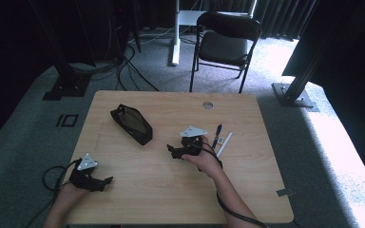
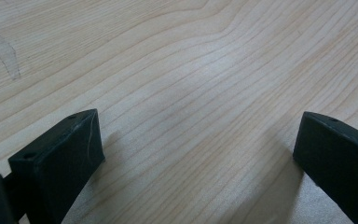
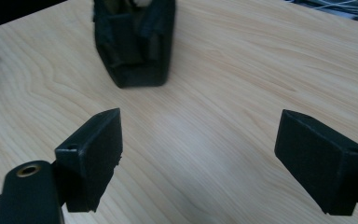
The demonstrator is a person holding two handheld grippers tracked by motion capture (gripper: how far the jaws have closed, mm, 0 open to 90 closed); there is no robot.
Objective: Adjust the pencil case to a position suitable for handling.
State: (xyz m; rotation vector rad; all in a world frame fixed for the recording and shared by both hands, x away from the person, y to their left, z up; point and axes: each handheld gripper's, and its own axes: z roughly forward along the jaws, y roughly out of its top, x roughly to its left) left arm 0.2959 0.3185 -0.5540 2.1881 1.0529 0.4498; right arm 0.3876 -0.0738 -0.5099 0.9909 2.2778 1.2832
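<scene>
Black pouch point(image 1: 131, 123) lies diagonally, long axis upper-left to lower-right.

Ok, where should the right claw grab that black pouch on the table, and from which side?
Probably the near end of the pouch: it lies long and narrow, that end pointing at the right claw, whose jaws stand open wider than it. Come straight ahead, low over the table, closing across the width.

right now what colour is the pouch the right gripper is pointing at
Black, clearest in the right gripper view: the pouch lies ahead of the right gripper.
</scene>
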